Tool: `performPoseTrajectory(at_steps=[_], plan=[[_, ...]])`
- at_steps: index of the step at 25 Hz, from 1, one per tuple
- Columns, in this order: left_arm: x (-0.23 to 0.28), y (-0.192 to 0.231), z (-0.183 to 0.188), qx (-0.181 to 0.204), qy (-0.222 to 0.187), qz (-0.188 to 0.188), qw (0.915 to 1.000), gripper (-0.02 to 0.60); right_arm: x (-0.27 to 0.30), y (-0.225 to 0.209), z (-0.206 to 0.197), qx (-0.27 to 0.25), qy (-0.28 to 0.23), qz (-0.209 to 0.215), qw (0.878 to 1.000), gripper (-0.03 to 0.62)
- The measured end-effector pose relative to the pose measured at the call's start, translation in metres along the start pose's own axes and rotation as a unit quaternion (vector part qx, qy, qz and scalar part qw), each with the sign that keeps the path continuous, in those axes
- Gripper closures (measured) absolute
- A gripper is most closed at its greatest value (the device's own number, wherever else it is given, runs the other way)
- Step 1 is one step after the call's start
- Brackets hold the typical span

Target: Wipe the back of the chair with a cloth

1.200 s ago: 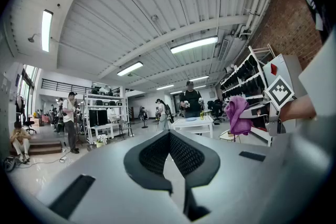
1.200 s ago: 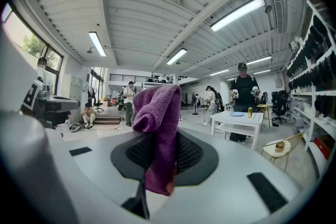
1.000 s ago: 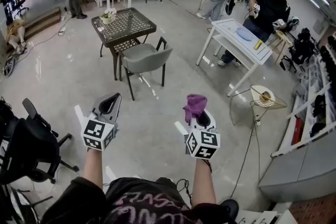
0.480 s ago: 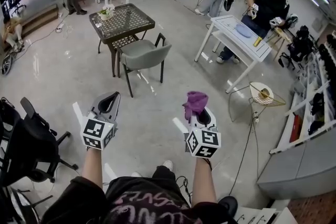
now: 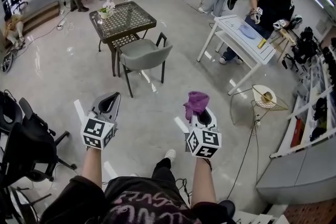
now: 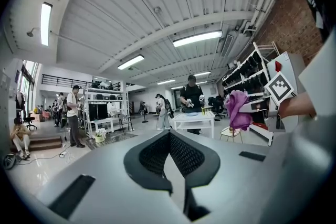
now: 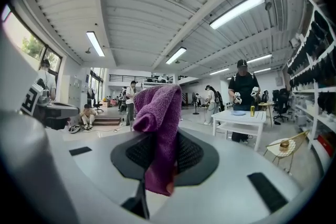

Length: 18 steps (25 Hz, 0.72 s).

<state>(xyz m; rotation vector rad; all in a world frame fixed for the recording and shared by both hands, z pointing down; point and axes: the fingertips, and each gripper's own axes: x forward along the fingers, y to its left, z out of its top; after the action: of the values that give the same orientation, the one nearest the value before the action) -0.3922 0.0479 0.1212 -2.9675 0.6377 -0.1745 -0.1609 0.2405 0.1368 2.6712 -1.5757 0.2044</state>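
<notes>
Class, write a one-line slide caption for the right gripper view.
Right gripper shut on a purple cloth, white table beyond.

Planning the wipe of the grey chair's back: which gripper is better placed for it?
Right. The right gripper is shut on the purple cloth; the left gripper is shut on nothing. Both are well short of the chair.

The cloth (image 7: 160, 113) in my right gripper (image 5: 198, 114) is purple terry, nubbly and matt, with a fuzzy pile. My pads (image 6: 152, 153) are black, dull and finely dimpled like rubber mesh, set in smooth, matt pale-grey plastic on both the right and the left gripper (image 5: 108, 104). The floor (image 5: 58, 68) is hard and glossy, throwing back bright streaks. The chair (image 5: 143, 56) has a matt grey seat and back on thin black metal-looking legs; the table (image 5: 126, 18) beside it has a patterned glassy top.
</notes>
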Motion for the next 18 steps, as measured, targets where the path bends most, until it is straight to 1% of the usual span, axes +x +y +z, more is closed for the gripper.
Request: performPoseTrajectory(at_steps=[3, 7, 11, 16, 18], plan=[[0.027, 0.0, -0.001, 0.007, 0.007, 0.003, 0.9999, 0.572, 0.028, -0.017, -0.002, 0.005, 0.005, 0.007, 1.0, 0.503], [0.067, -0.001, -0.008, 0.006, 0.023, 0.013, 0.9996, 0.572, 0.067, -0.042, -0.006, 0.007, 0.011, 0.022, 1.0, 0.503], [0.119, -0.009, -0.009, 0.007, 0.037, 0.022, 0.9991, 0.572, 0.111, -0.081, -0.009, 0.004, 0.022, 0.039, 0.999, 0.503], [0.181, -0.017, -0.009, 0.004, 0.055, 0.049, 0.9973, 0.572, 0.166, -0.132, -0.007, 0.004, 0.031, 0.065, 0.997, 0.503], [0.204, -0.023, -0.007, 0.002, 0.063, 0.058, 0.9963, 0.572, 0.187, -0.151, -0.006, -0.004, 0.037, 0.077, 0.996, 0.503]])
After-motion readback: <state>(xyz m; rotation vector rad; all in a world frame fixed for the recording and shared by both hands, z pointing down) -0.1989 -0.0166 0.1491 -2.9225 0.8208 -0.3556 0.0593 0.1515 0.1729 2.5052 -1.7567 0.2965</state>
